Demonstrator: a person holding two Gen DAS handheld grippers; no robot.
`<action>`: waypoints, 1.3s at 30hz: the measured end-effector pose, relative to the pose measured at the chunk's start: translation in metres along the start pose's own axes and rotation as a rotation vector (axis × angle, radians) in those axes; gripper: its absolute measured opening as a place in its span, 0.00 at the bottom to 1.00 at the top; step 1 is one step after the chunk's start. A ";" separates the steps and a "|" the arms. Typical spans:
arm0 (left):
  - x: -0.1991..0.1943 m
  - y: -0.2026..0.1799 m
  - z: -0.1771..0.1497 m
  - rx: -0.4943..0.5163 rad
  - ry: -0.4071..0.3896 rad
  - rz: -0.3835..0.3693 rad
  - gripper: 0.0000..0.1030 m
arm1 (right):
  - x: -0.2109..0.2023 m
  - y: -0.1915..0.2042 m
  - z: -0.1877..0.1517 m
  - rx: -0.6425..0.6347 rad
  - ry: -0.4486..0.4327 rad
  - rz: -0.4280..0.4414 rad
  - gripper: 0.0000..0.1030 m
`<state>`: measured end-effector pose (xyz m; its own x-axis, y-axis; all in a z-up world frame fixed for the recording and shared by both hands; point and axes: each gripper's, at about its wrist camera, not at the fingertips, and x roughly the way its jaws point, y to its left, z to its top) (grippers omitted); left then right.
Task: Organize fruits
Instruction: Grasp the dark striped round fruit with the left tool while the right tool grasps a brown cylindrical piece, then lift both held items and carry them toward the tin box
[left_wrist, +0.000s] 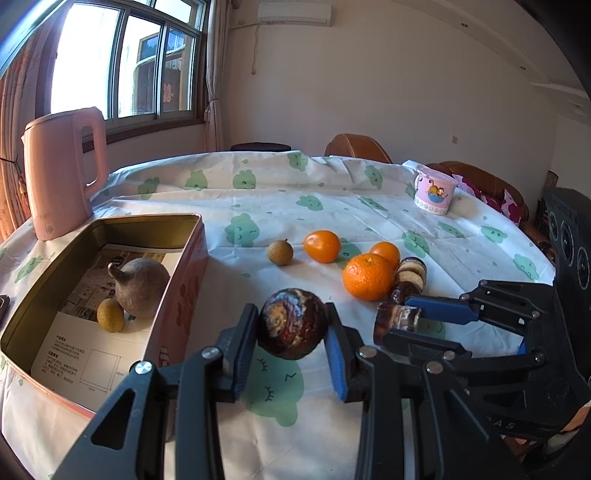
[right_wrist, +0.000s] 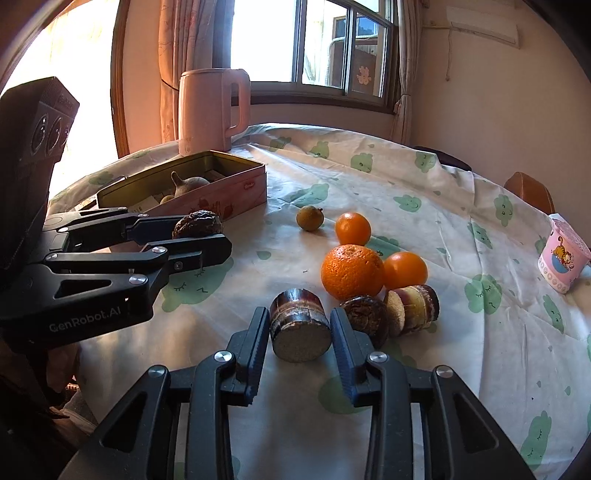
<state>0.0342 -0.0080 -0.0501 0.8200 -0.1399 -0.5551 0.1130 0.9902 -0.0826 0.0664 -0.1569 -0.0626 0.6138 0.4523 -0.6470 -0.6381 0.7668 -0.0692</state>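
Left claw (left_wrist: 291, 347) is gripping the dark wrinkled fruit (left_wrist: 291, 323) beside the tin (left_wrist: 177, 295), staged for drop-in; right claw (right_wrist: 299, 343) is clamping the cane piece (right_wrist: 299, 325) on the bench (right_wrist: 461, 332).

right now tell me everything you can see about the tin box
The tin box is a long, open rectangular container with a gold metal inside and pink printed outer walls. No lid shows. It rests flat on the cloud-print tablecloth, in front of the pink kettle. A printed paper sheet lines its floor, and on it lie a round brown fruit with a stub and a small tan fruit, apparently touching.
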 end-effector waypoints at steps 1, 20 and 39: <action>-0.001 0.000 0.000 0.000 -0.006 0.002 0.36 | -0.002 0.000 0.000 0.002 -0.014 0.001 0.35; -0.009 -0.002 -0.002 0.014 -0.061 0.028 0.36 | -0.019 -0.002 -0.004 0.014 -0.125 -0.017 0.34; -0.017 -0.006 -0.004 0.032 -0.121 0.055 0.36 | -0.031 0.001 -0.009 -0.001 -0.211 -0.043 0.34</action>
<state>0.0172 -0.0113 -0.0437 0.8868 -0.0859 -0.4540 0.0823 0.9962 -0.0277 0.0430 -0.1739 -0.0494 0.7237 0.5049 -0.4705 -0.6101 0.7867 -0.0942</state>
